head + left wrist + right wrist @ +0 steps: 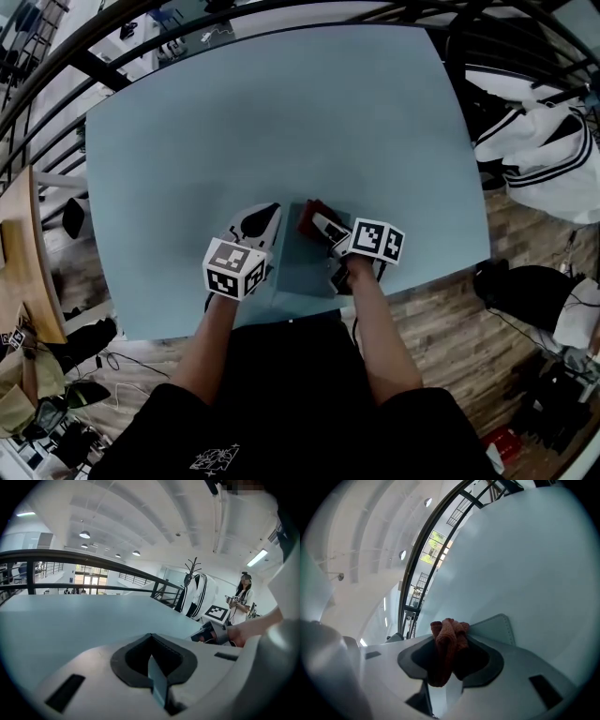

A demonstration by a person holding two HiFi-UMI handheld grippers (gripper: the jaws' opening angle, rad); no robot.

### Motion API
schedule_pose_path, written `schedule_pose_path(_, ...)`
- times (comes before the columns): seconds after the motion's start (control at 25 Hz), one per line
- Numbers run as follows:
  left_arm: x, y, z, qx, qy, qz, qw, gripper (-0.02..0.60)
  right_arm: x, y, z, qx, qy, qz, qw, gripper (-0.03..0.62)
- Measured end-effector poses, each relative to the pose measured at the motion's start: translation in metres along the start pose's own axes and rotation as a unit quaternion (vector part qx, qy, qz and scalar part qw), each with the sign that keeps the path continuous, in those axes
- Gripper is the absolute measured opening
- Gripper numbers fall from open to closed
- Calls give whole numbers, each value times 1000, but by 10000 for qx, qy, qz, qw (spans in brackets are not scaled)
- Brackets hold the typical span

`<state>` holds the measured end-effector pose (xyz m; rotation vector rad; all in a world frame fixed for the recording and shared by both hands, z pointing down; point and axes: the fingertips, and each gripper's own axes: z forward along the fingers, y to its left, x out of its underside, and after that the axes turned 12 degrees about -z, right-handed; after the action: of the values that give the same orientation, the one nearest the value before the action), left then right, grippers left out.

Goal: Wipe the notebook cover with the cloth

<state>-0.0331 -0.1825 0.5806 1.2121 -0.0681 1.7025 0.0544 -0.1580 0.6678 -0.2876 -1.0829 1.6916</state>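
The notebook [302, 267] has a blue-grey cover close to the table's colour and lies near the table's front edge. My left gripper [265, 218] is at its left side, shut on a thin blue-grey edge of the notebook [156, 680]. My right gripper [317, 223] is over the notebook's far end, shut on a bunched red cloth [309, 214]. In the right gripper view the cloth [448, 645] hangs between the jaws, with a stitched corner of the notebook [498, 628] just beyond. The left gripper view shows the right gripper [212, 633] close by.
The blue-grey table [281, 122] stretches away beyond the notebook. A dark railing [94, 70] runs round its far side. A white jacket [539, 150] hangs at the right, and bags [525, 291] lie on the wooden floor. A person [243, 597] stands far right.
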Motion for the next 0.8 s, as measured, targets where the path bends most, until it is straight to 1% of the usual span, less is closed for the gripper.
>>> schedule_pose_path(0.28,3,-20,14,134,126,78,9998,-9,-5,-17,-24,73,-88,68,9999,144)
schedule_pose_path(0.8,11,-35,24,206,160,118,9996,-9,-9,-44,-54,149,-324,227,9991,146)
